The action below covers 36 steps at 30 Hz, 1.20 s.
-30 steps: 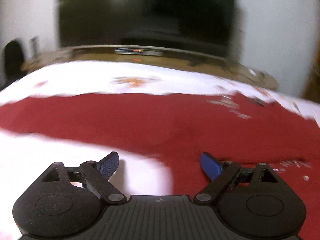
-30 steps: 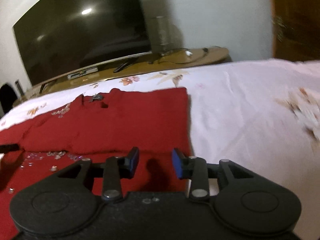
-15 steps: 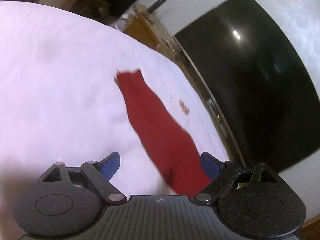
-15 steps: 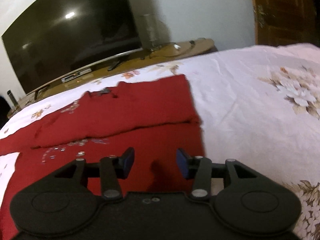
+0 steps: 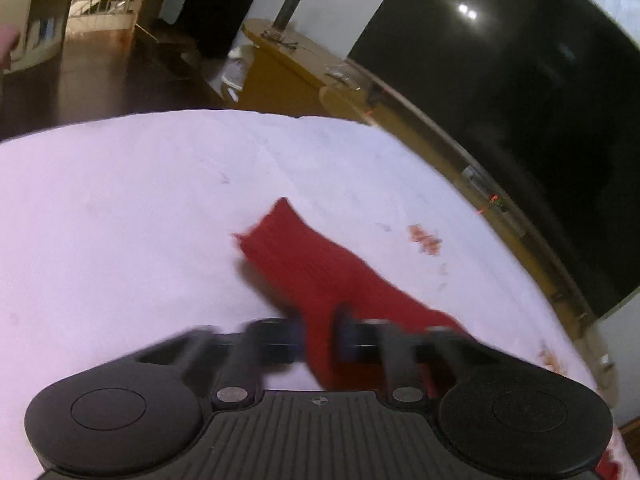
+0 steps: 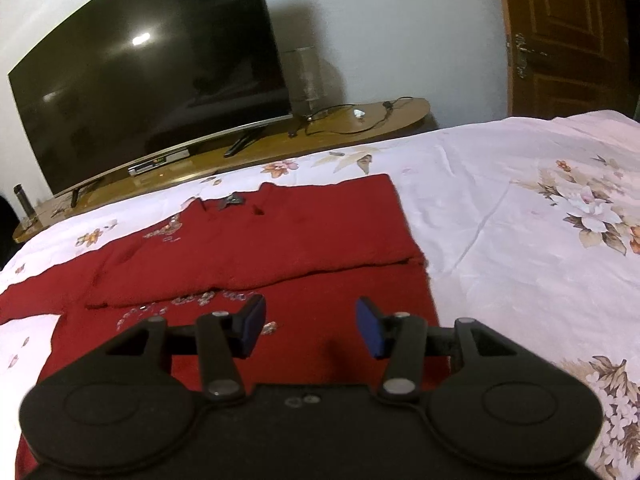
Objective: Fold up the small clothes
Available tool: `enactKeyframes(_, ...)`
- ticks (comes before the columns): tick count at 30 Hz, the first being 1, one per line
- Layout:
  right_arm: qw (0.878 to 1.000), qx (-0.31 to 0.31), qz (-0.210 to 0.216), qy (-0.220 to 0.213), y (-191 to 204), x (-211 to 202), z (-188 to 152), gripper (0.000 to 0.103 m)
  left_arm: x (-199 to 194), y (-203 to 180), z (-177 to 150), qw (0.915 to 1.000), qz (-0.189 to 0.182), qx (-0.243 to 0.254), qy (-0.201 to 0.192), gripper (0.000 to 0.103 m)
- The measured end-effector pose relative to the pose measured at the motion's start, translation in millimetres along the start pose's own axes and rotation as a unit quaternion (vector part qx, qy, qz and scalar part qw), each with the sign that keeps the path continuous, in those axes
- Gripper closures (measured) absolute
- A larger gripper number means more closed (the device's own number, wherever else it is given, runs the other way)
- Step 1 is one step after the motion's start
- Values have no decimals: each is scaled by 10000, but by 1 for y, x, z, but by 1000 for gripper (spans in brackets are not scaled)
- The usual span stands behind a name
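A red top with sequins lies flat on the white floral bedsheet, its right sleeve folded across the chest. My right gripper is open and empty just above the garment's lower part. In the left wrist view my left gripper is shut on the red sleeve, which stretches away from the fingers over the sheet. The left fingers are motion-blurred.
A large dark TV stands on a low wooden bench beyond the bed's far edge. A wooden door is at the right. A doorway and dark floor lie past the bed's left edge.
My left gripper has closed on the red sleeve and swung with it. My right gripper has opened wider and drawn back a little over the garment.
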State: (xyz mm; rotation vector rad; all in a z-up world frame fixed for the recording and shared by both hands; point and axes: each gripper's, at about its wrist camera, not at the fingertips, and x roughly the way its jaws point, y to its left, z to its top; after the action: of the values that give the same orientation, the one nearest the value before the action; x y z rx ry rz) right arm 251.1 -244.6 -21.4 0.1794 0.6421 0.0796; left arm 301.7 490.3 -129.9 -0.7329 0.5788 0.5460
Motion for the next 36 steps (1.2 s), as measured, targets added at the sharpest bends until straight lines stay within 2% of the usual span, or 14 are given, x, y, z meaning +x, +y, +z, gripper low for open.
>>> enactKeyframes(2, 9999, 135, -55, 4, -5, 2, 2, 54, -5, 4, 7, 9999, -57, -137, -19, 98)
enactKeyframes(4, 9995, 316, -37, -8, -12, 4, 4, 54, -21, -3, 0, 9995, -210, 50, -211, 98)
enactKeyframes(11, 9991, 424, -62, 10, -29, 10, 4, 54, -69, -101, -37, 9828, -1459, 937, -644, 98)
enactKeyframes(15, 9986, 517, -68, 37, -41, 14, 5, 54, -82, -183, -88, 9650, -2034, 1595, -438, 98)
enactKeyframes(19, 9986, 520, -36, 29, -54, 13, 6, 54, -84, -259, -156, 9454, -2270, 2336, -118, 98)
enactKeyframes(28, 9964, 828, -177, -7, -117, 0, 9, 54, -83, -375, -307, 9062, -2308, 3489, 619, 98)
enactKeyframes(29, 9961, 867, -187, -3, -123, -1, 9, 54, -81, -382, -319, 9006, -2243, 3650, 730, 98)
enactKeyframes(30, 9957, 909, -176, 0, -129, -2, 9, 53, -73, -392, -337, 8881, -2162, 3920, 1045, 98)
enactKeyframes(31, 9952, 973, -138, 6, -134, -1, 10, 53, -79, -396, -354, 8810, -2113, 4087, 1105, 98)
enactKeyframes(32, 9944, 1050, -72, 10, -138, 0, 12, 53, -83, -403, -362, 8746, -2069, 4313, 787, 91)
enactKeyframes(33, 9935, 1138, 18, 11, -141, 2, 14, 52, -91, -408, -370, 8617, -2081, 4573, 710, 59)
enactKeyframes(34, 9926, 1211, 109, 11, -142, 5, 16, 52, -97, -410, -372, 8554, -2210, 4626, 735, 41)
enactKeyframes(35, 9918, 1260, 203, 1, -141, 8, 18, 51, -106, -407, -370, 8548, -2343, 4585, 651, 23)
enactKeyframes(36, 9907, 1315, 344, -19, -138, 12, 21, 50, -117, -402, -366, 8555, -2452, 4540, 444, 24)
